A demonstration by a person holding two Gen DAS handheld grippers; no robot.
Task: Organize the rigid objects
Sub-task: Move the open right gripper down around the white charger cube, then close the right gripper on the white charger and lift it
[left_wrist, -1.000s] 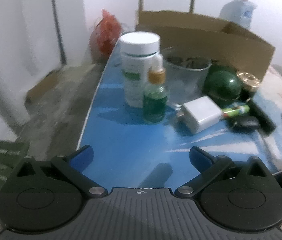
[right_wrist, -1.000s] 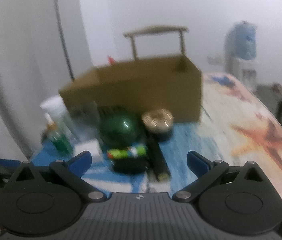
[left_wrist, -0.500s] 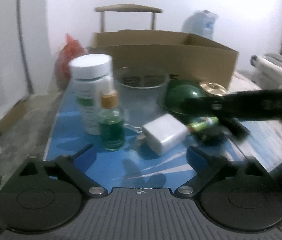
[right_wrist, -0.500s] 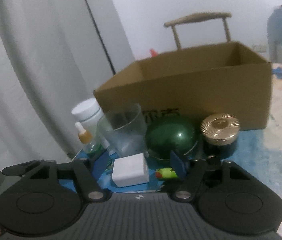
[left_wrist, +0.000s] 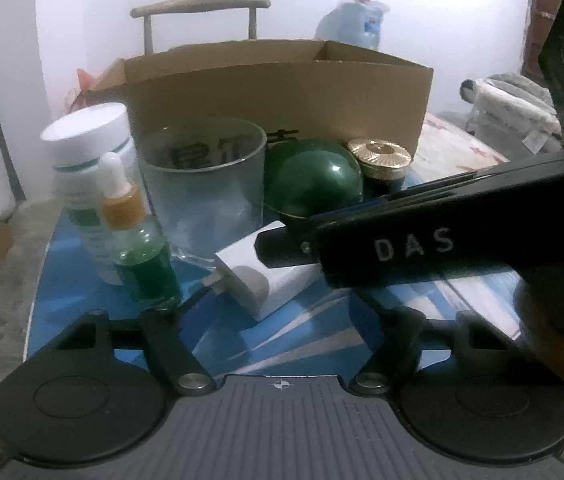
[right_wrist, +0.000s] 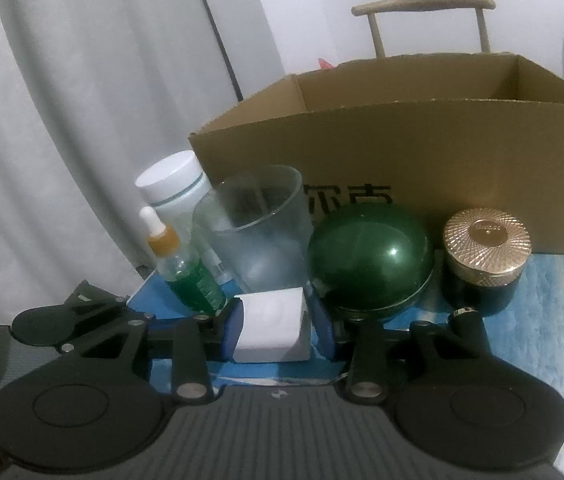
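None of the objects is in the cardboard box (right_wrist: 422, 152) yet; all stand on the surface (left_wrist: 314, 332).
The right gripper (right_wrist: 278, 326), its jaws just closing, brackets the white charger (right_wrist: 272, 330), pads near or touching; I cannot tell which. The left gripper (left_wrist: 278, 312), half-closed and empty, has neared the dropper bottle (left_wrist: 142, 248). Glass cup (right_wrist: 258, 228), green dome (right_wrist: 370, 256) and gold-lidded jar (right_wrist: 486, 256) wait.

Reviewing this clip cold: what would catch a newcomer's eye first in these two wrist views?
First, the white charger block low in the middle, sitting between the right gripper jaws, which have just been closing around it. Behind it the glossy green dome and the gold-lidded jar stand in front of the open cardboard box. In the left wrist view, the right gripper's black body crosses the scene from the right.
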